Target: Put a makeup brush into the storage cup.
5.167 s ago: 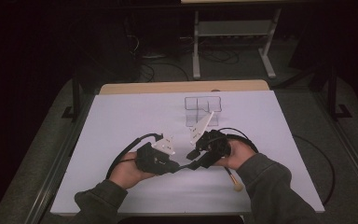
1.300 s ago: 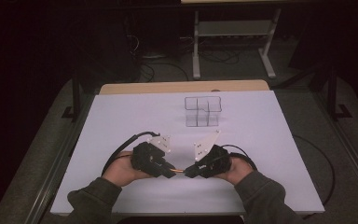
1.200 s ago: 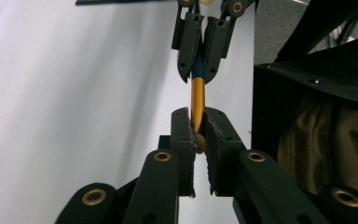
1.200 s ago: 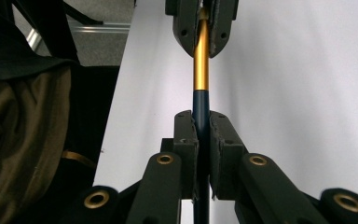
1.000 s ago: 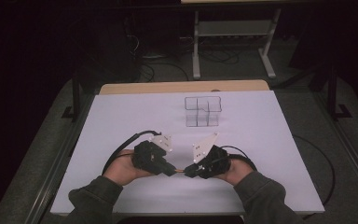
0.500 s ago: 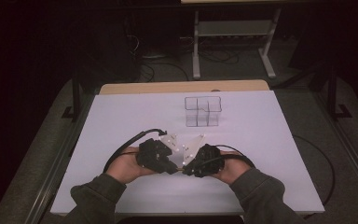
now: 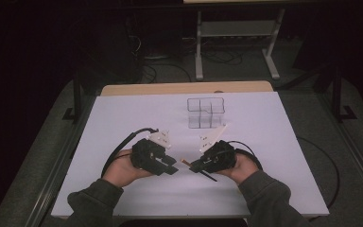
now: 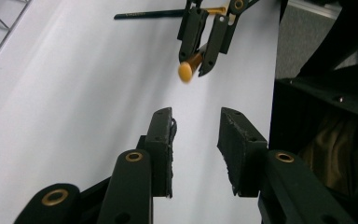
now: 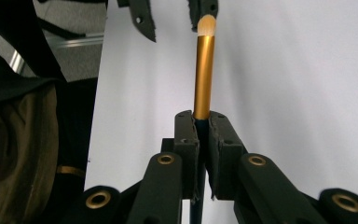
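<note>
R hand-held gripper [image 9: 201,135] clamped on gold-ferruled brush [image 9: 203,70]; L hand-held gripper [image 8: 196,140] just opened, empty, facing brush tip.

no readable text, no labels, no brand marks, no numbers, no signs on anything in view

The high camera sits above my side of the bench [image 7: 123,118], facing forward and down, far enough back to take in the whole white top and the dark floor beyond. One camera rides on my left tool [image 8: 196,154], close behind its jaws, looking across the bench surface toward my right tool [image 8: 204,39]. The other rides on my right tool [image 9: 204,140], facing back the opposite way. Both share the brush [image 9: 204,70] between them, which the high camera also covers.
</note>
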Demonstrator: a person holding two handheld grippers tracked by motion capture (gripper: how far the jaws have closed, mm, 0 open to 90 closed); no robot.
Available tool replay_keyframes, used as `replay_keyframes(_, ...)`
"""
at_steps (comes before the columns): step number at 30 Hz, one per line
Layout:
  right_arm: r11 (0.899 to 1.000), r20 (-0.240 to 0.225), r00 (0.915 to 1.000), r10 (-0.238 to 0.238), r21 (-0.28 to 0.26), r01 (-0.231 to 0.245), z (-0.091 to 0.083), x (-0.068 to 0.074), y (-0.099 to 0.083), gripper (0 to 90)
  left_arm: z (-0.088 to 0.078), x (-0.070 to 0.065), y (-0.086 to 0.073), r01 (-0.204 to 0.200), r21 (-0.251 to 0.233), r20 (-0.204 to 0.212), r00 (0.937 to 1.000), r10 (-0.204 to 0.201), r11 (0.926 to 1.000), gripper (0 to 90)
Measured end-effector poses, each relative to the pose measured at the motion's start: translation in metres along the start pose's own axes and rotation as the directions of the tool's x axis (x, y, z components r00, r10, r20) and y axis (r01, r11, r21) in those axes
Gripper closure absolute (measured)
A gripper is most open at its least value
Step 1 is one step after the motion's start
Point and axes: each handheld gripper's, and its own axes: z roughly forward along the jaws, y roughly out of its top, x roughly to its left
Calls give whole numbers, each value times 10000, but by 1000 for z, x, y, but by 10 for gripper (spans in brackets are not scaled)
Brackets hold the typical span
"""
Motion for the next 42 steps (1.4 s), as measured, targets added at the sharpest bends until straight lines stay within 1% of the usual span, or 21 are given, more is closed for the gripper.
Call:
replay_keyframes(2,9999,-27,9999,98,-51,-98,0,0,-1,827,1,0,-1,154,-239,32,9999,-153,9996,625)
replay_keyframes(3,10000,35,10000,21,3,-21,0,0,-1,826,2,0,0,194,-293,48,9998,-193,9994,615)
replay_keyframes(7,9998,13,9998,-175,7,175,4,5,2,826,3,-1,6,31,-313,52,10000,-29,9995,624)
replay_keyframes(9,9997,52,9997,-255,2,255,6,7,4,826,4,-2,9,56,-292,89,9999,-53,9996,639)
replay_keyframes(11,9989,96,9989,-467,-25,467,7,8,4,826,5,-1,11,-14,-249,153,9999,18,9997,674)
replay_keyframes(13,9981,55,9982,-593,-140,594,8,10,5,826,6,-1,11,13,-288,416,9991,-1,9996,736)
replay_keyframes(15,9974,112,9975,-700,-144,701,8,12,6,826,6,-1,12,-21,-242,407,9992,31,9997,804)
replay_keyframes(17,9965,202,9966,-797,-227,801,8,13,6,826,5,0,12,38,-353,592,9982,-17,9994,827)
replay_keyframes(19,9956,295,9956,-886,-278,895,8,15,6,825,4,0,14,-16,-361,629,9980,39,9993,836)
replay_keyframes(22,9944,407,9941,-1001,-299,1014,8,16,7,816,3,-1,16,-34,-233,597,9982,48,9997,842)
replay_keyframes(25,9946,534,9934,-1013,-188,1025,7,16,9,781,0,-4,20,-120,-20,378,9992,121,9999,843)
replay_keyframes(27,9942,616,9924,-1069,-54,1075,5,18,11,764,-2,-7,24,-157,206,175,9997,153,9997,843)
replay_keyframes(28,9937,733,9910,-1119,145,1111,4,19,14,761,-3,-7,25,-223,222,90,9997,221,9995,843)
replay_keyframes(29,9933,760,9904,-1150,210,1138,4,20,15,759,-4,-8,26,-194,257,103,9998,191,9995,843)
replay_keyframes(30,9932,780,9903,-1149,291,1130,3,21,16,759,-4,-8,27,-267,234,77,9996,265,9994,843)
replay_keyframes(32,9922,850,9891,-1201,425,1168,4,23,19,763,-5,-9,29,-168,275,90,9998,165,9995,843)
replay_keyframes(33,9923,883,9891,-1179,479,1140,4,23,20,766,-6,-9,31,-295,329,31,9996,295,9990,843)
replay_keyframes(34,9931,888,9899,-1107,495,1066,3,25,21,782,-7,-10,31,-272,285,43,9996,271,9992,843)
replay_keyframes(36,9930,858,9902,-1103,512,1062,2,25,23,814,-9,-11,34,-429,276,3,9991,429,9987,843)
replay_keyframes(37,9935,874,9905,-1065,489,1025,2,24,24,815,-10,-11,35,-517,280,-35,9987,518,9983,843)
replay_keyframes(42,9944,678,9923,-1035,292,1018,1,21,24,826,-11,-11,35,-571,204,-23,9984,572,9982,838)
